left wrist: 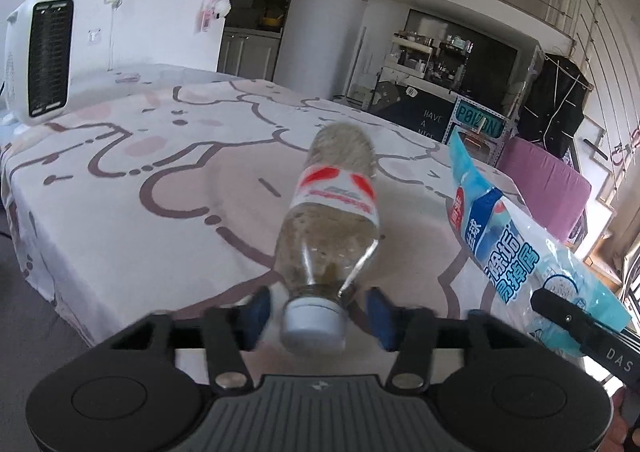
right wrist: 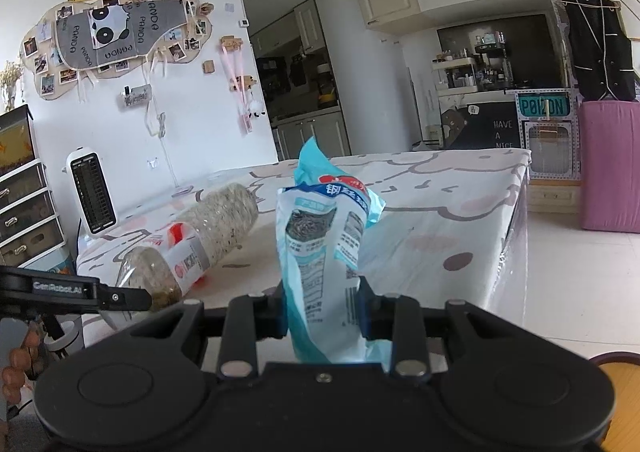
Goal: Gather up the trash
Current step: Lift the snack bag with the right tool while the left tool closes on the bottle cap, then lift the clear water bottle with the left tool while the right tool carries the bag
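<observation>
On the table, a cartoon-printed cloth covers the whole top. At its far left edge stands a white heater with a dark grille. Near the middle lies a clear plastic bottle, on its side, with a red and white label and grainy brownish matter inside; its white cap points toward the left gripper. That gripper's blue pads stand apart on either side of the bottle's neck, with a visible gap on each side, so nothing is clamped. To the right, a light blue packet printed with white characters is held up above the cloth, upright and a little crumpled. The right gripper is clamped on the packet's lower part, its pads pressing both faces. Beyond the table's right end sits a pink block on the pale floor.
</observation>
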